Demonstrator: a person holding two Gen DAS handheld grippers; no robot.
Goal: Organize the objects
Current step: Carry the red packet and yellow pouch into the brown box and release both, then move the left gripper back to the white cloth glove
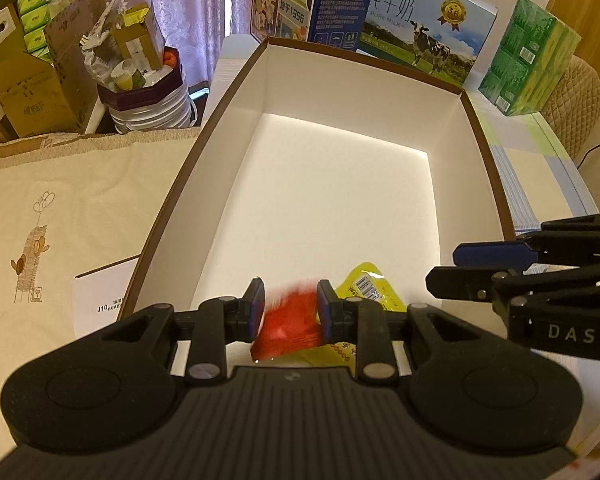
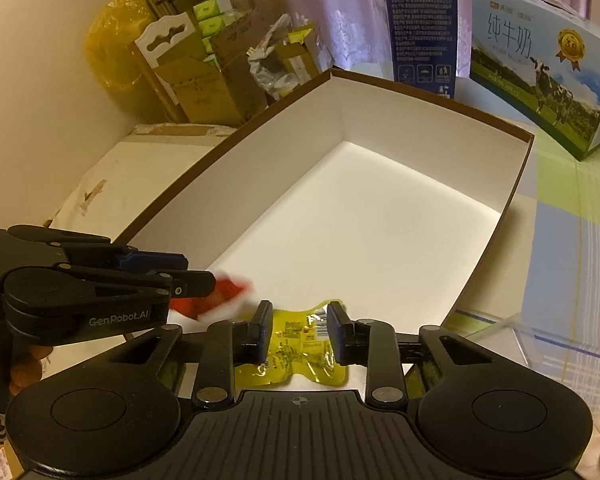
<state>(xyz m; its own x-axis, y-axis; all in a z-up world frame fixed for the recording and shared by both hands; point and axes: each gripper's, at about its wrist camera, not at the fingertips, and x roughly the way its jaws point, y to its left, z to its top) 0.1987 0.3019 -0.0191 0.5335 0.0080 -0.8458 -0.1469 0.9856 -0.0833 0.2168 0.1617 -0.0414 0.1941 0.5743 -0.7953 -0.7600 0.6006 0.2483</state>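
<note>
**Two packets at the near end of the box**

The desk [image 2: 572, 240], under a pale checked cloth, carries a big open box [image 1: 236, 92] with brown outer walls and a white inside. Its floor is bare except at the near end, toward 6 o'clock in both wrist views. Behind the box, at 12 to 1 o'clock in the left wrist view, stand a milk carton [image 1: 424, 36] printed with a cow and a dark blue carton [image 1: 340, 4]; at 2 o'clock sits a green pack of tissues [image 1: 528, 60]. At 10 o'clock, off the desk, a heap of cardboard boxes [image 1: 28, 80] crowds the corner.

The left gripper [image 1: 290, 308] hangs over the near end of the box, fingers [image 1: 256, 304] parted. A red packet [image 1: 290, 330] shows blurred between them; whether they pinch it or it has come free I cannot tell. In the right wrist view that red packet sits at 9 o'clock, by the left fingers' tips.

The right gripper [image 2: 298, 330] holds a yellow packet [image 2: 296, 350] low inside the box, fingers [image 2: 342, 330] pressed against its crinkled sides so that it narrows at the middle. The two packets lie just beside each other, the yellow one to the right of the red.
</note>
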